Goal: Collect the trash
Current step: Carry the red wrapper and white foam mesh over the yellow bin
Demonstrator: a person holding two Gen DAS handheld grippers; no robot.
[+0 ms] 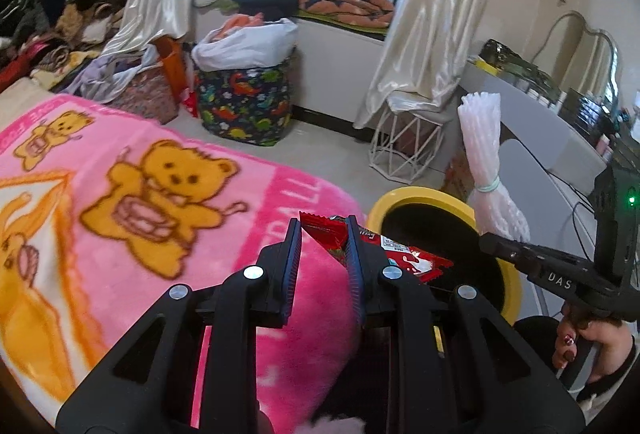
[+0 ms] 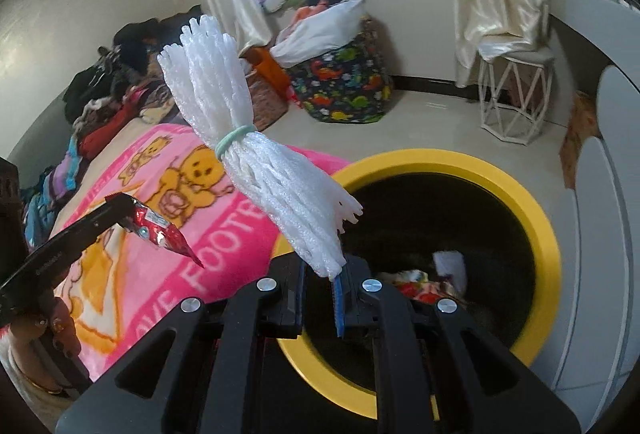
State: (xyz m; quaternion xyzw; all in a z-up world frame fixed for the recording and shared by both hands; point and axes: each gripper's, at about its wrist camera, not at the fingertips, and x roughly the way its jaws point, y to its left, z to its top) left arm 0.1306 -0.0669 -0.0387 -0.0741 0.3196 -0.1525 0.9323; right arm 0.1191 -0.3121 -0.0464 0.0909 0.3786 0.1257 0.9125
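Note:
My left gripper (image 1: 324, 230) is shut on a red snack wrapper (image 1: 404, 256), whose free end sticks out to the right over the yellow-rimmed trash bin (image 1: 424, 195). The right gripper (image 2: 324, 268) is shut on the lower end of a white foam-net bundle (image 2: 256, 145) tied with a pale green band; the bundle stands up and leans left above the bin's rim (image 2: 520, 193). Some trash (image 2: 424, 284) lies at the bottom of the bin. In the left wrist view the right gripper (image 1: 490, 240) and its foam net (image 1: 486, 157) show at right; in the right wrist view the left gripper (image 2: 120, 203) and its red wrapper (image 2: 160, 230) show at left.
A pink bear-print blanket (image 1: 140, 201) covers the bed beside the bin. Behind it stand a dinosaur-print basket (image 1: 246, 101) with white cloth, a white wire stool (image 1: 408, 141), curtains and a window ledge with bedding. A white dresser (image 2: 616, 161) curves along the right. Clothes pile up at far left.

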